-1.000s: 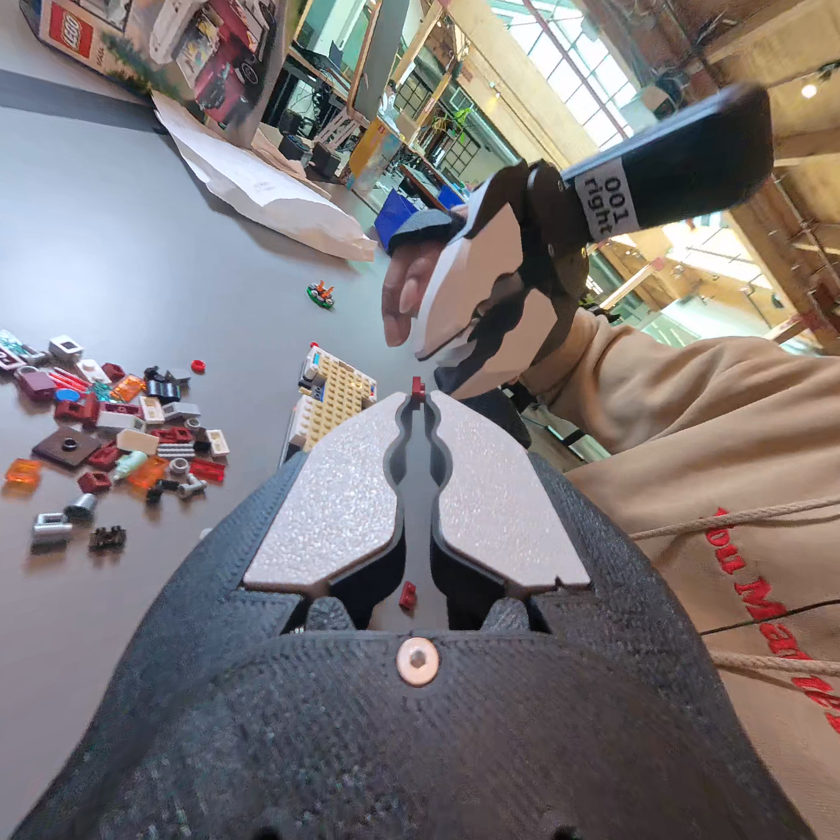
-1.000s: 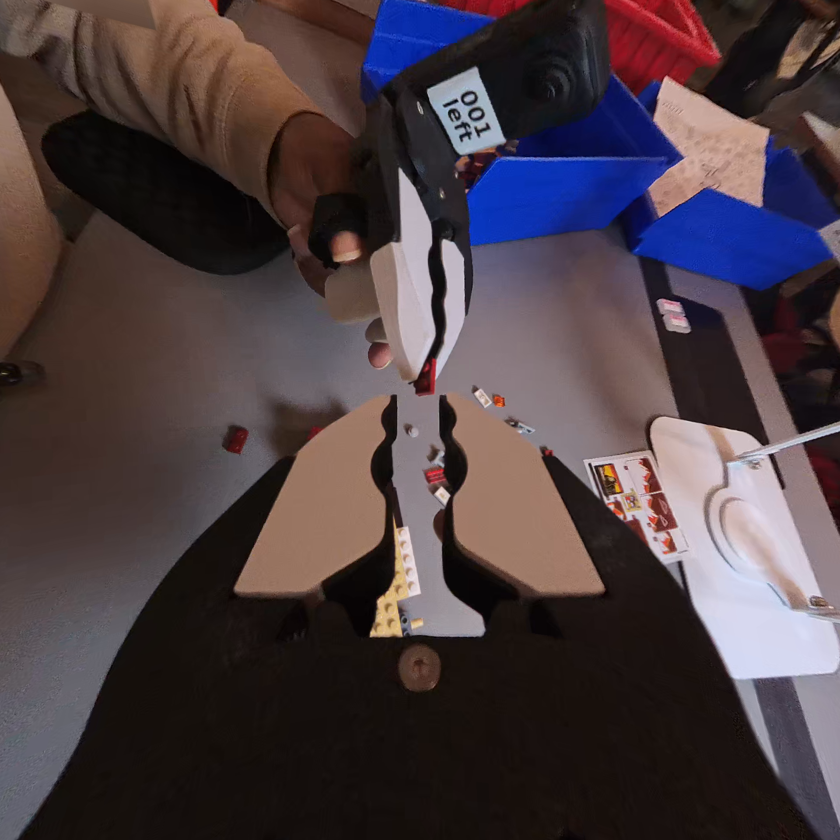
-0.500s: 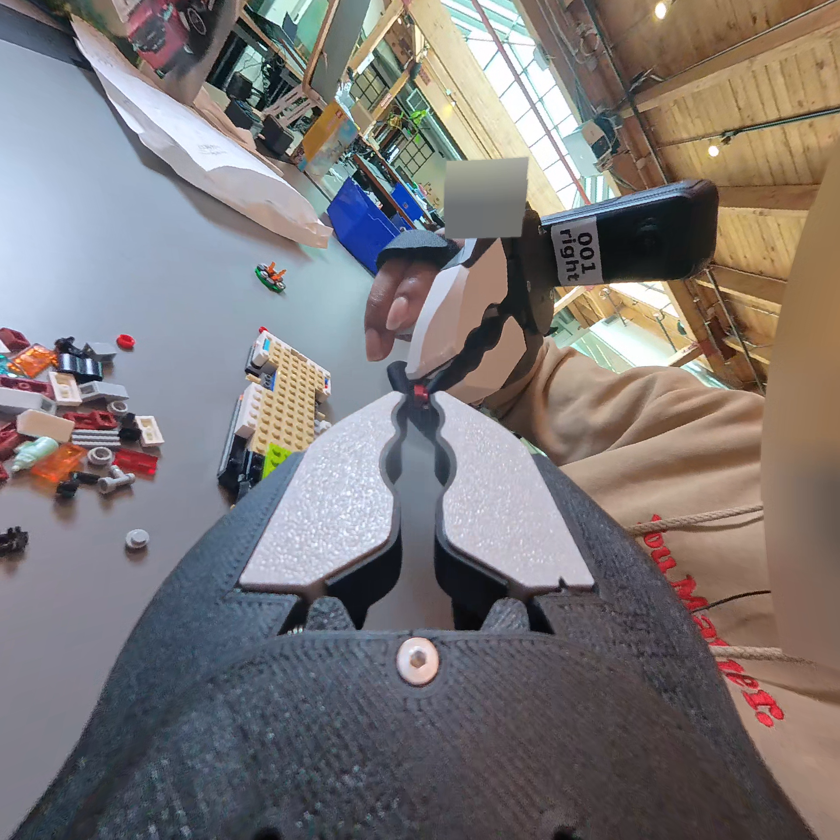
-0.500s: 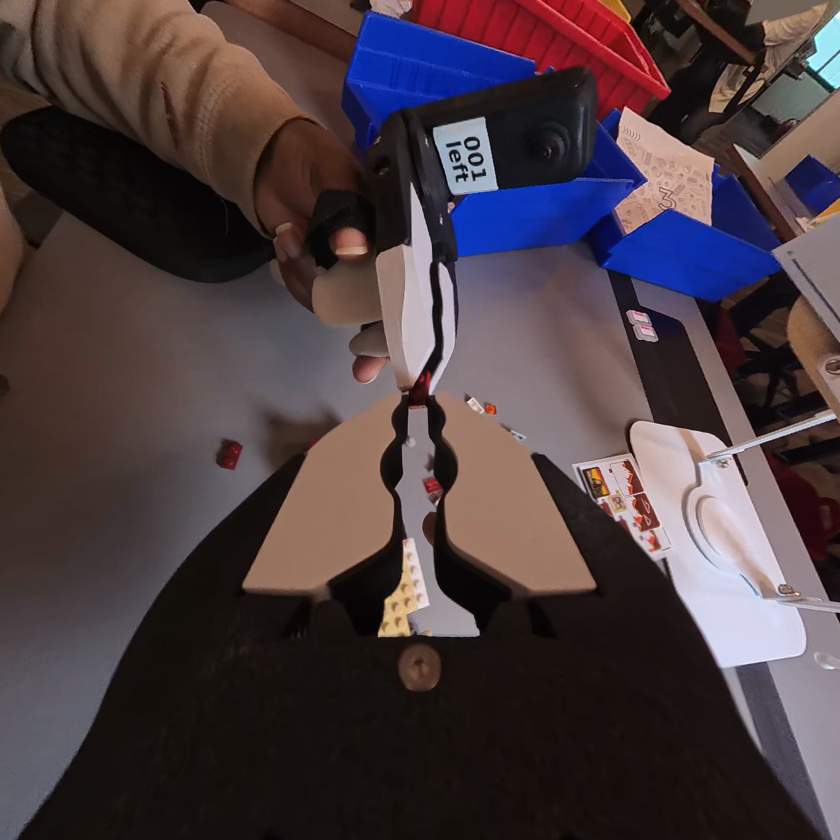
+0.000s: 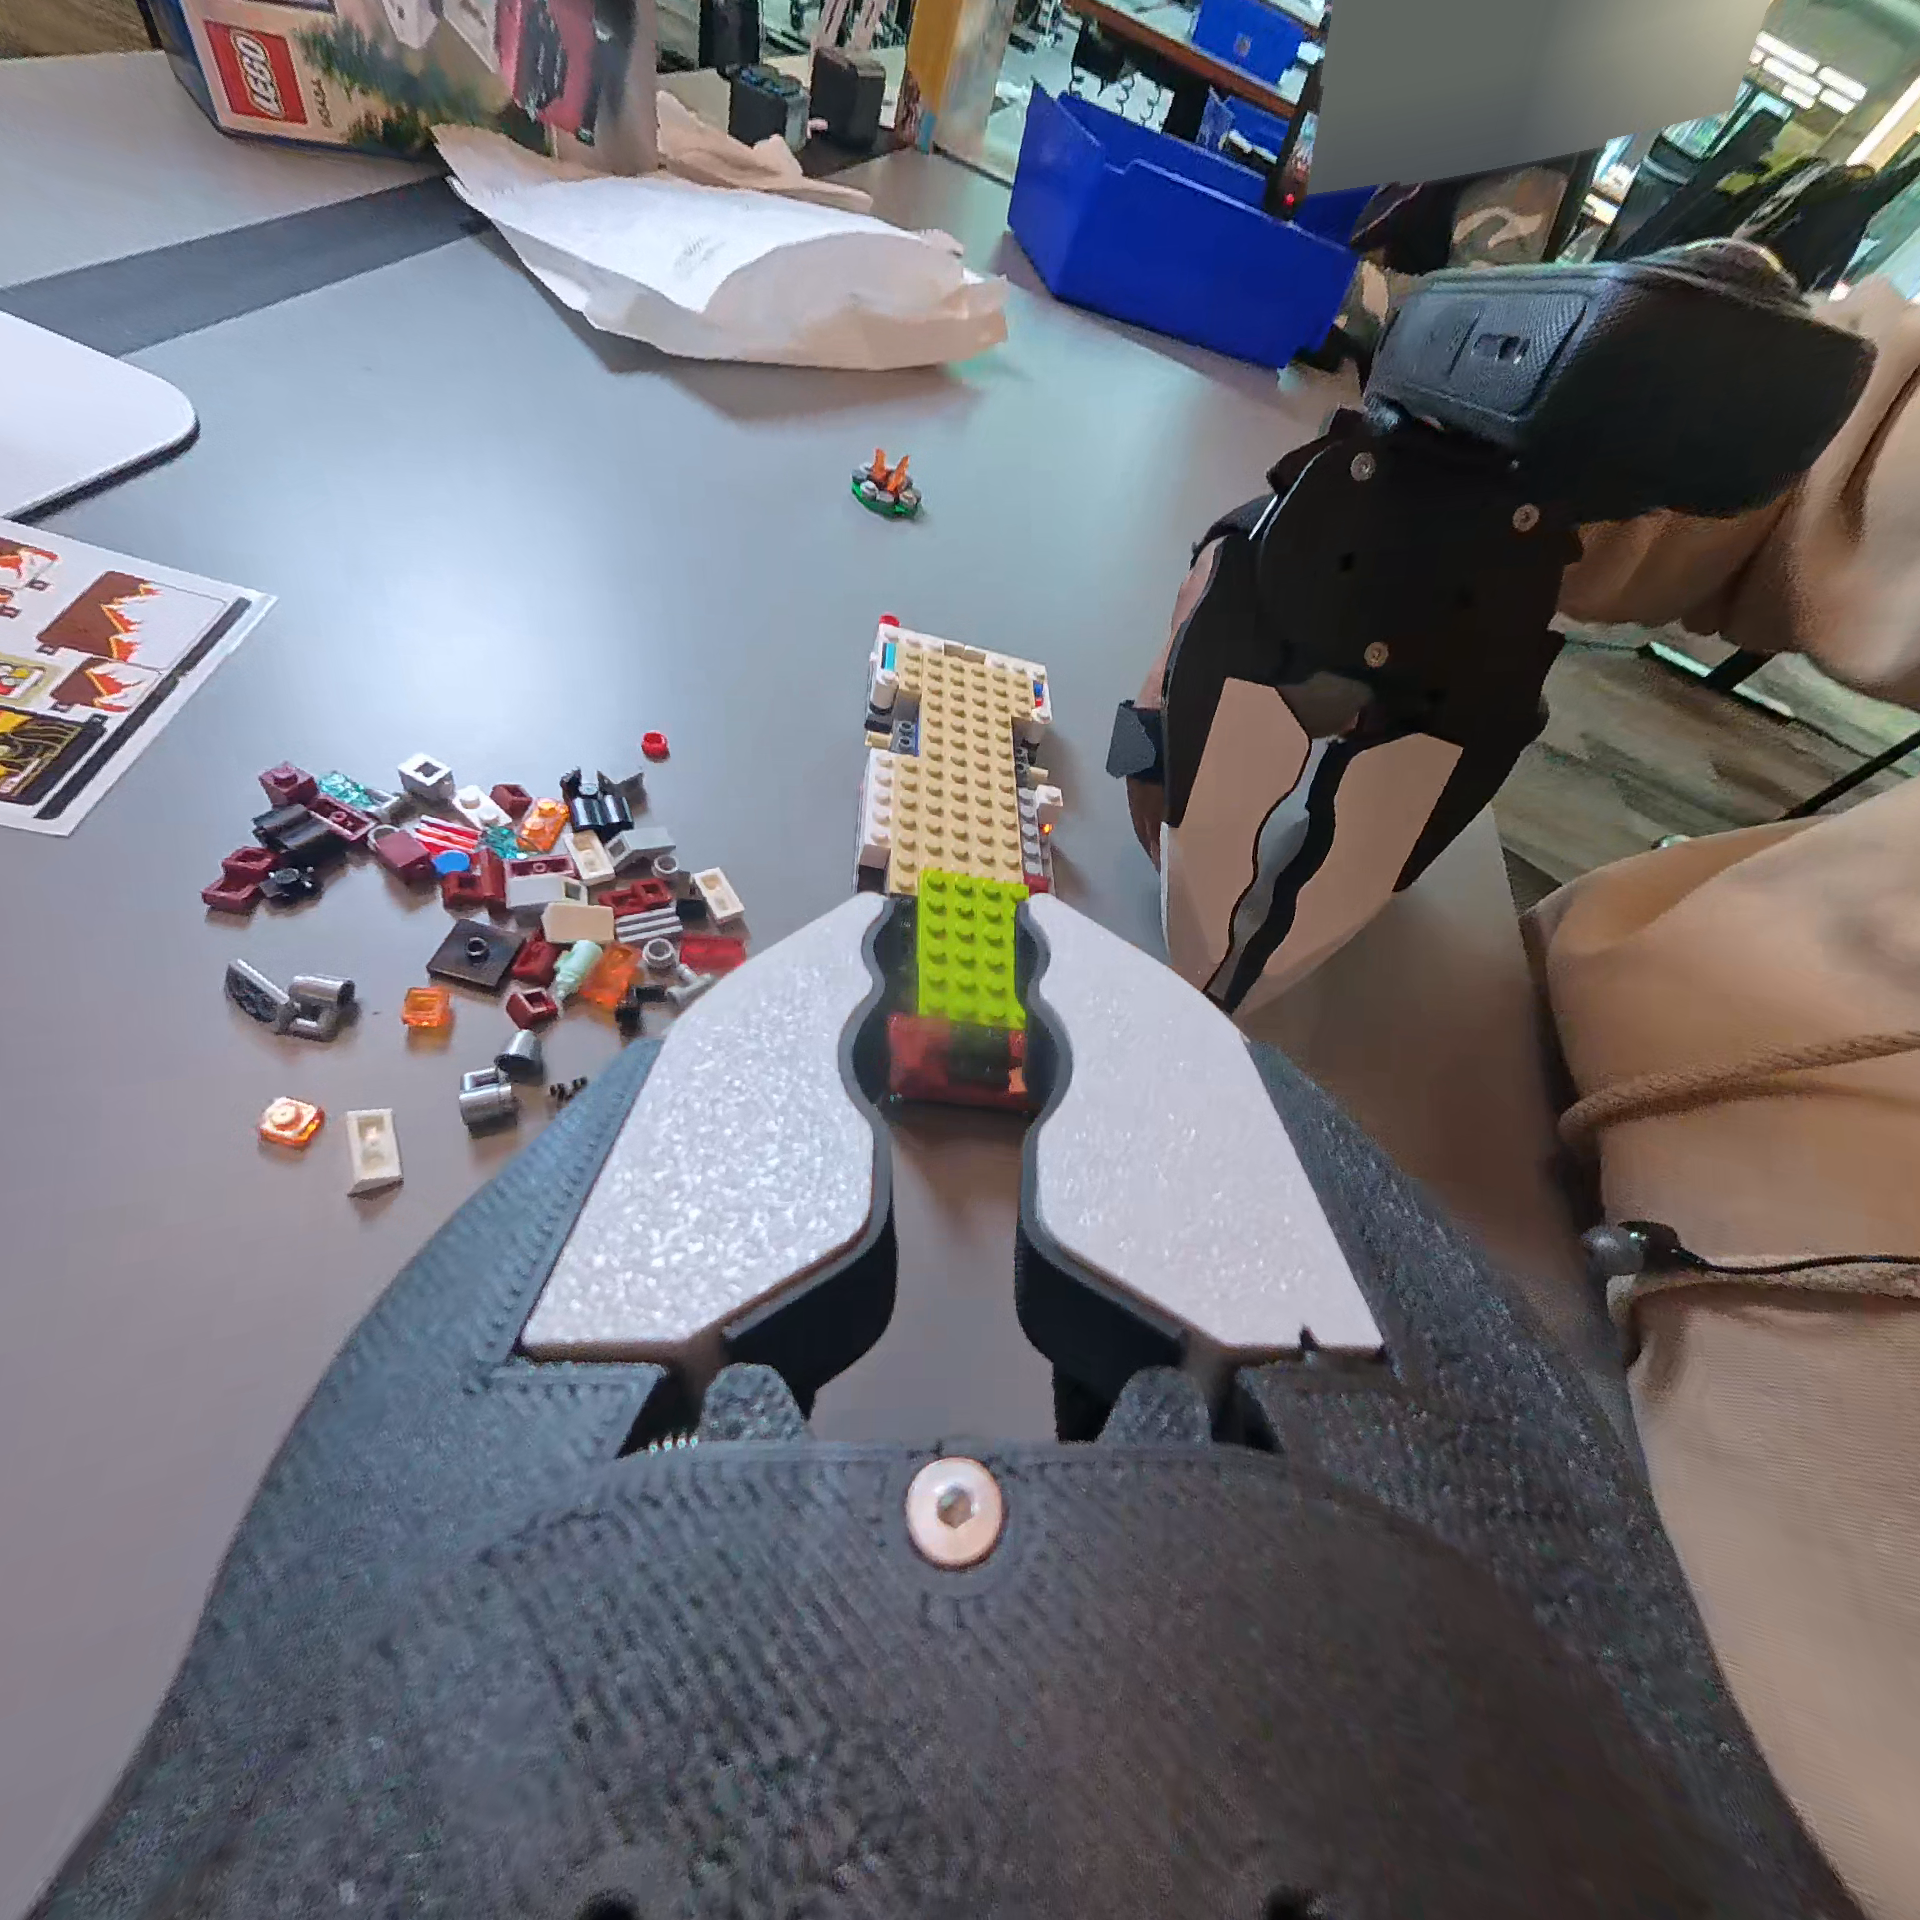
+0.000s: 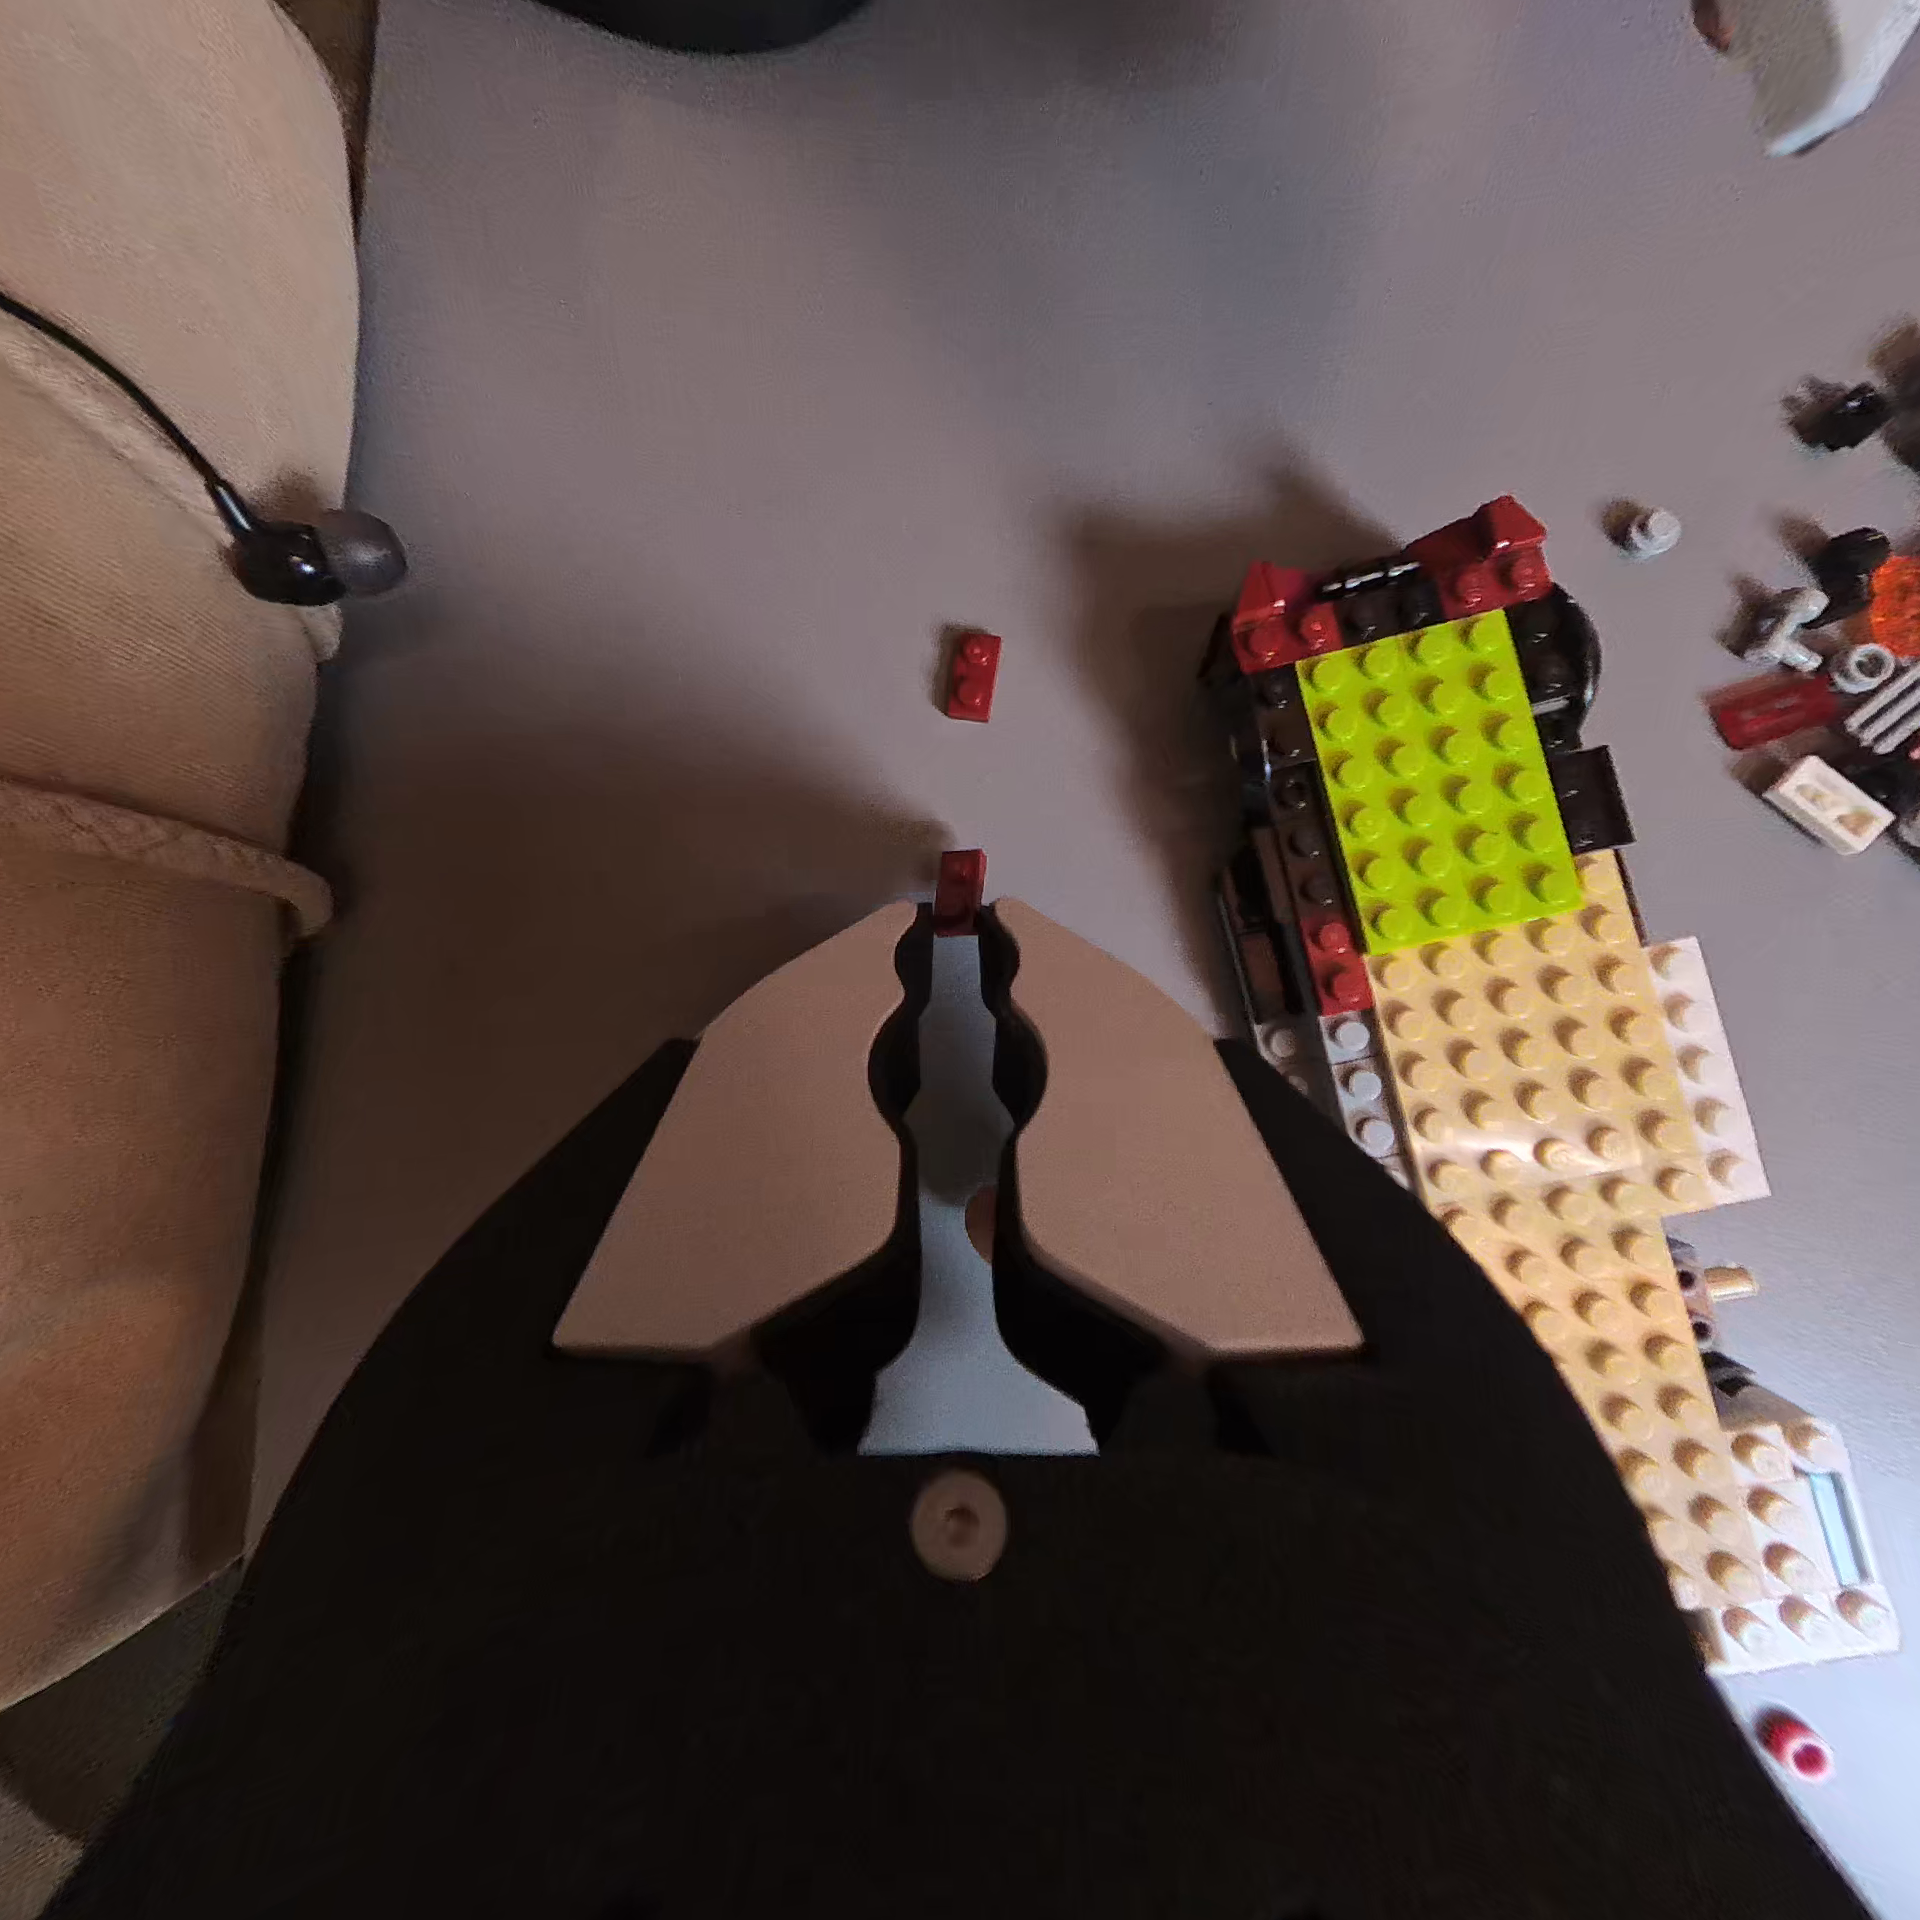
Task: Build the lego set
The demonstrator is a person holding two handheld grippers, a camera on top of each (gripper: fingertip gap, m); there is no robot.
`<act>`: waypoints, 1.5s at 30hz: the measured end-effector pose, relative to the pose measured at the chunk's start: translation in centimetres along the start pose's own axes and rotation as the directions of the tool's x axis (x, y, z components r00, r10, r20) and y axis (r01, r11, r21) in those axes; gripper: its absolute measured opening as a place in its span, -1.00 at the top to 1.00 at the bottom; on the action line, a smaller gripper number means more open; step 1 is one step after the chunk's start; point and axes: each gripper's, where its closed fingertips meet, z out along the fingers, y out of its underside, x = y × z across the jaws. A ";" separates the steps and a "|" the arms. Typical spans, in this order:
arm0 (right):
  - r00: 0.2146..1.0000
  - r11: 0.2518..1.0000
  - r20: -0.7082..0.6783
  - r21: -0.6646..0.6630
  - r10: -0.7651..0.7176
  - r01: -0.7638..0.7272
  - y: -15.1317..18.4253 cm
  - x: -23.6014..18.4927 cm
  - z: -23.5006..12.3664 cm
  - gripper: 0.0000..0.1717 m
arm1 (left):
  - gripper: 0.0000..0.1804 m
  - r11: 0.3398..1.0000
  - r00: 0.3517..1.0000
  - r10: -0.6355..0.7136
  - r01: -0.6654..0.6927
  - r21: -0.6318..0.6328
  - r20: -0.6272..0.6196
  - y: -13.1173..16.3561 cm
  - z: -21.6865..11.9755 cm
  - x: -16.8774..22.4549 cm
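Right wrist view: right gripper [image 6: 958,906] pointing down at grey table [image 6: 675,364], pads clamped on small dark red brick [image 6: 958,885] sticking out past the tips.
Left gripper [image 5: 956,914] angled low, jaws parted, straddling lime-green end of brick model [image 5: 961,790]; contact unclear. Model's long axis running along the fingers. Loose bricks [image 5: 488,894], white paper bag [image 5: 748,270], blue bin [image 5: 1164,239] around.

Grey matte table [image 5: 540,499], darker grey strip [image 5: 208,281] running across its far part. Blue plastic bin [image 5: 1164,249] at the table's far edge. Beyond the bin: workshop space with more tables and dark chairs [image 5: 821,94], blurred. Daylight beyond the bin, far right [image 5: 1829,94].
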 end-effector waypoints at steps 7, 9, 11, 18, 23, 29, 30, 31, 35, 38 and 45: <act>1.000 0.997 0.002 -0.082 -0.005 0.005 0.7 0.2 0.2 0.81 | 0.77 0.998 0.998 0.049 -0.047 -0.036 0.036 0.6 0.1 -0.3; 1.000 0.997 -0.006 -0.069 -0.027 0.026 0.3 0.4 -0.6 0.75 | 0.77 0.998 0.998 0.054 -0.053 -0.034 0.042 0.6 0.0 -0.4; 0.998 0.999 -0.032 -0.027 -0.048 0.047 -0.8 1.3 -2.3 0.74 | 0.77 0.998 0.997 0.059 -0.058 -0.033 0.052 0.6 -0.1 -0.6; 0.955 0.995 -0.295 0.096 -0.012 0.042 -4.1 13.1 -7.0 0.90 | 0.78 0.997 0.996 0.058 -0.054 -0.046 0.075 1.0 -0.1 -1.5; 0.939 0.997 -0.345 0.071 -0.010 0.037 -4.1 20.0 -4.8 1.00 | 0.81 0.996 0.994 0.059 -0.053 -0.065 0.095 1.6 -0.2 -2.4; 0.955 0.998 -0.297 0.038 -0.029 0.043 -4.5 23.3 -2.3 1.00 | 0.83 0.996 0.994 0.039 -0.031 -0.083 0.104 2.4 -0.2 -3.6; 0.959 0.998 -0.280 0.035 -0.036 0.048 -4.6 23.3 -2.0 0.99 | 0.83 0.996 0.994 0.038 -0.029 -0.088 0.106 2.6 -0.2 -3.7; 0.966 0.998 -0.255 0.030 -0.050 0.060 -4.7 23.1 -1.7 0.99 | 0.83 0.995 0.994 0.036 -0.026 -0.091 0.107 2.7 -0.2 -3.8; 0.985 0.995 -0.137 0.011 -0.100 0.103 -4.8 21.2 -0.5 0.98 | 0.84 0.995 0.994 0.026 -0.016 -0.100 0.103 3.0 -0.1 -4.1; 0.985 0.988 -0.086 -0.021 -0.151 0.150 -4.4 19.7 -0.1 0.99 | 0.84 0.994 0.994 0.024 -0.013 -0.106 0.105 3.2 0.0 -4.2; 0.983 0.979 -0.050 -0.108 -0.179 0.173 -2.5 18.5 -0.1 0.99 | 0.85 0.994 0.994 0.028 -0.017 -0.112 0.102 3.3 0.1 -4.2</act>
